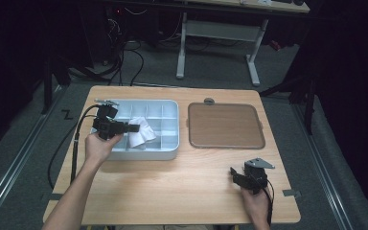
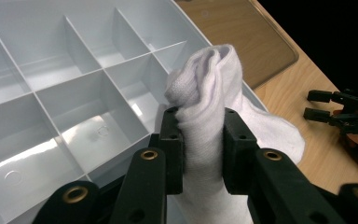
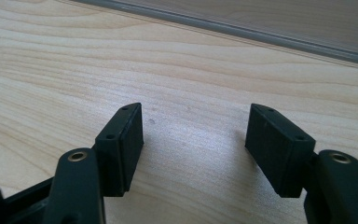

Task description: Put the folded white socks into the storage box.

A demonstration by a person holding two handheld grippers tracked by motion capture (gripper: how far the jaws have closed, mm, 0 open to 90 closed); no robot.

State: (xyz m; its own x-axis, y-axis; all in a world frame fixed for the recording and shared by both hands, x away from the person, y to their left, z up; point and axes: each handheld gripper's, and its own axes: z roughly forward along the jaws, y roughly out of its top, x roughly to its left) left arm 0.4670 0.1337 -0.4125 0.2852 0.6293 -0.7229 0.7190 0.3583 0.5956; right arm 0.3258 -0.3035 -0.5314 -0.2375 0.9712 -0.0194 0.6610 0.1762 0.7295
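Left claw (image 2: 200, 149) clamped on white sock (image 2: 205, 93) over divided tray (image 1: 170, 148), forearm angled inward — right claw (image 3: 193, 140) gaping, resting low on worktop (image 1: 182, 187).

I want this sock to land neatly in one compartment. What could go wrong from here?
The bunched white sock, pinched in the left gripper, looks wider than one cell of the grey divided plastic tray, so it may drape over the dividers. Its loose end hangs toward the tray's rim and could spill onto the wooden table.

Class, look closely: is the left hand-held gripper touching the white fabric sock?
Touching. In the left gripper view, the left hand-held gripper has both black pads pressed on the bunched white fabric sock, pinching it above the white plastic divided tray.
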